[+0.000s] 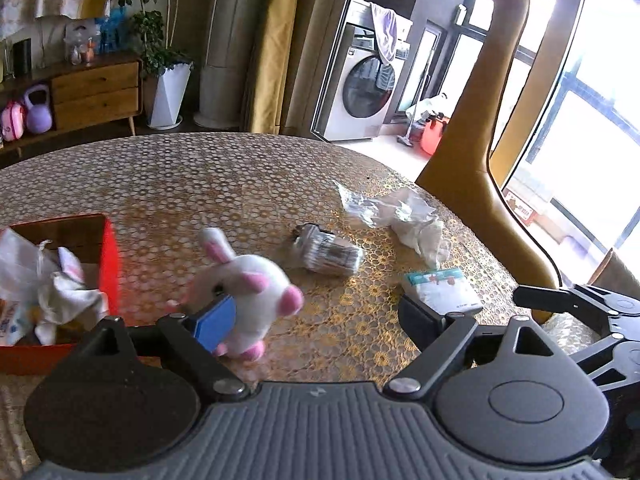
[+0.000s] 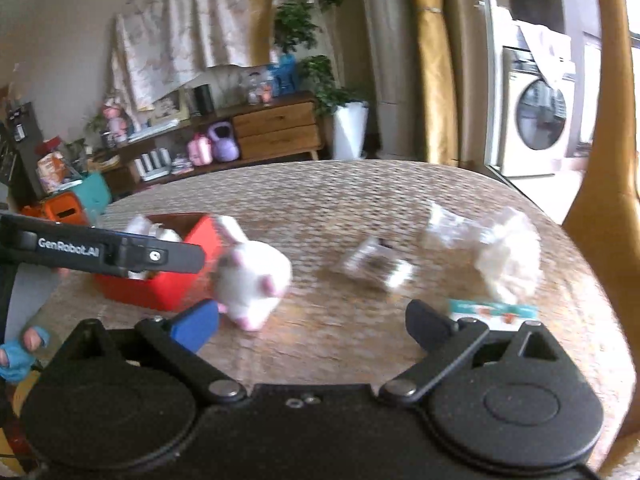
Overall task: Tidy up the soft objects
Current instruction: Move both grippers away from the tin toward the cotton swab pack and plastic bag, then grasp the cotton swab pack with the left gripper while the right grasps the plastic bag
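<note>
A white and pink plush rabbit [image 1: 256, 292] lies on the patterned table [image 1: 200, 184], right of a red box [image 1: 112, 260] holding cloths. My left gripper [image 1: 316, 320] is open; its blue left pad [image 1: 214, 322] touches the rabbit's near side. My right gripper [image 2: 312, 326] is open and empty, low over the table; the rabbit [image 2: 252, 276] and the red box [image 2: 172, 284] lie ahead to its left. The left gripper's finger [image 2: 120, 254] reaches in over the box.
A wrapped grey bundle [image 1: 328, 254], crumpled clear plastic bags with white cloth [image 1: 404, 216] and a tissue pack [image 1: 440, 290] lie on the table's right half. A tan chair back [image 1: 480, 160] stands at the far right edge. The right wrist view is blurred.
</note>
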Available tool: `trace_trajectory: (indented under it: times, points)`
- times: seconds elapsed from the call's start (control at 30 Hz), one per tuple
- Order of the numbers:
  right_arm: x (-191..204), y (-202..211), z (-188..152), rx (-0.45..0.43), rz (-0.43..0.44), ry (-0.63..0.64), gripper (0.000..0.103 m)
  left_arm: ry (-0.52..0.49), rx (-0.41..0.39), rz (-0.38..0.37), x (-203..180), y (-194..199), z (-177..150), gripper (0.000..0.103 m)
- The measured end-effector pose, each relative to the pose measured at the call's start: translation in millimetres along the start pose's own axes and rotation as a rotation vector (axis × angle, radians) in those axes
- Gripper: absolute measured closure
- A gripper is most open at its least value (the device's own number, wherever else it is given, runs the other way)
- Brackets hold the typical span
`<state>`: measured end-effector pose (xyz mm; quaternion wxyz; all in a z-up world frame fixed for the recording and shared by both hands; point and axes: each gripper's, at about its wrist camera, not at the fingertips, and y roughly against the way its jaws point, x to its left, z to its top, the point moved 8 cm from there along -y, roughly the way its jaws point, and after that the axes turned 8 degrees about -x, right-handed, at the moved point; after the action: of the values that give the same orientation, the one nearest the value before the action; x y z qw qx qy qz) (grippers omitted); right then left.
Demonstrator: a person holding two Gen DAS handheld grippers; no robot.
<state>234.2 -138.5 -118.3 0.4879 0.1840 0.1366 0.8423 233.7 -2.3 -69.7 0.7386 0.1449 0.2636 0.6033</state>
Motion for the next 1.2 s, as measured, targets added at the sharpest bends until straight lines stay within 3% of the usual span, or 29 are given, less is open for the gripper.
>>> trace_trajectory:
  times: [0.17, 0.4, 0.7, 1.0, 1.2]
  points:
    - [-44, 3, -3, 0.007, -0.059, -0.011, 0.003, 0.04, 0.061, -0.002, -18, -34, 3, 0.01]
    - [-92, -7, -6, 0.021, -0.111, -0.025, 0.003, 0.052, 0.108, 0.07, -37, -83, 12, 0.01]
    - [-149, -38, 21, 0.025, -0.149, 0.0, 0.003, 0.131, 0.172, 0.146, -47, -144, 17, 0.01]
    - [-207, -103, 62, 0.043, -0.202, -0.026, 0.004, 0.265, 0.204, 0.241, -33, -193, 14, 0.01]
    - [-214, -163, 80, 0.108, -0.178, -0.06, 0.004, 0.314, 0.215, 0.299, -28, -220, 10, 0.01]
